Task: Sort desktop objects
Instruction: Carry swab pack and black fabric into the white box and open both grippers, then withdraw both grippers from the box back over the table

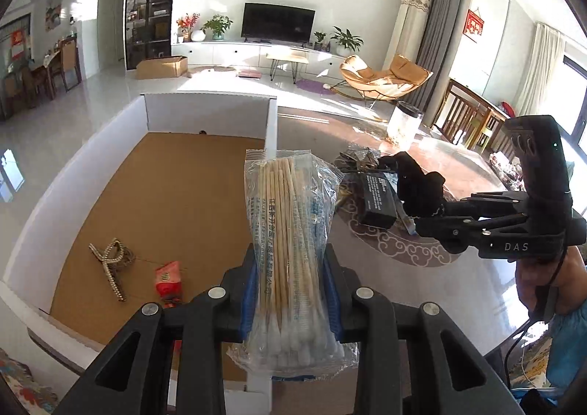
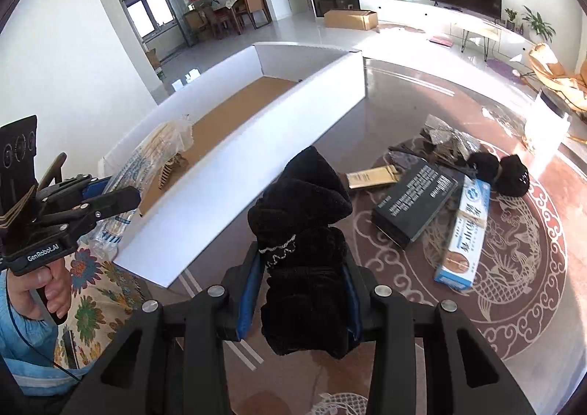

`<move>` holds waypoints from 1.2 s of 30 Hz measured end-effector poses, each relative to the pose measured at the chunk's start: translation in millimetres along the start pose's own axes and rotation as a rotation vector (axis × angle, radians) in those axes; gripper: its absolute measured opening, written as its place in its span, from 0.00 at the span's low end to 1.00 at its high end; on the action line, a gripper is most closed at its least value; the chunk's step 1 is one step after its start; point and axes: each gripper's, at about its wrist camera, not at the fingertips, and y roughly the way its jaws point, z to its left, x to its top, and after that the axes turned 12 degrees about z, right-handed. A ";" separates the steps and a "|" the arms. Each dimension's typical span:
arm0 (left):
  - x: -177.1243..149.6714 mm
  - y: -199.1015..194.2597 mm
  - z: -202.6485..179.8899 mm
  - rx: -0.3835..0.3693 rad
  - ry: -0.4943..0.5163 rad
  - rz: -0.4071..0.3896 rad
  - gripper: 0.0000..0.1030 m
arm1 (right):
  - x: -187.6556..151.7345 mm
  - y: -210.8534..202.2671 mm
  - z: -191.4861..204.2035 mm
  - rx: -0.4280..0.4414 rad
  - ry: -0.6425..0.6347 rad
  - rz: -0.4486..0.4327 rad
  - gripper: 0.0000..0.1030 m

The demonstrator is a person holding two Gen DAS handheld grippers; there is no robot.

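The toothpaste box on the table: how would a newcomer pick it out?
Start at the white cardboard tray, then look right to the pile on the patterned table. The toothpaste box lies beside a black box, the only long, light-blue-and-white carton there.

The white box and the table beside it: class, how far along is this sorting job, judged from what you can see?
Done: a hair claw and a red packet lie in the white box. In hand: the left gripper clamps a cotton swab bag; the right gripper clamps a black sock. Left: a black booklet, toothpaste box and another sock.
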 end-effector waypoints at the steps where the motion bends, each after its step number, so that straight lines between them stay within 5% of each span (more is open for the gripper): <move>1: 1.9 -4.1 17.6 0.036 -0.022 -0.002 0.30 | 15.5 2.2 18.1 0.018 -0.028 -0.010 0.39; 8: 2.8 1.9 124.0 0.175 -0.186 0.044 0.30 | 90.2 53.1 135.5 0.099 -0.195 0.010 0.39; 15: -7.5 38.3 175.5 0.210 -0.265 0.167 0.30 | 115.2 135.2 142.7 -0.043 -0.176 0.124 0.39; 19: -13.3 53.7 177.1 0.216 -0.274 0.216 0.32 | 113.4 157.8 132.7 -0.010 -0.146 0.186 0.42; 21: -13.4 56.0 173.9 0.250 -0.268 0.227 0.36 | 111.4 162.6 133.7 -0.021 -0.159 0.196 0.60; 23: -14.8 56.1 169.7 0.273 -0.275 0.232 0.52 | 109.2 159.6 131.2 -0.025 -0.158 0.169 0.80; 25: -18.1 49.0 166.4 0.271 -0.288 0.191 0.70 | 106.7 146.1 126.1 0.004 -0.139 0.119 0.81; 30: -21.5 31.7 139.3 0.259 -0.255 0.102 0.70 | 79.1 85.7 102.5 -0.004 -0.103 -0.067 0.87; 36: -15.5 8.7 54.3 0.158 -0.112 0.000 0.71 | -9.6 34.1 17.7 -0.211 0.024 -0.201 1.00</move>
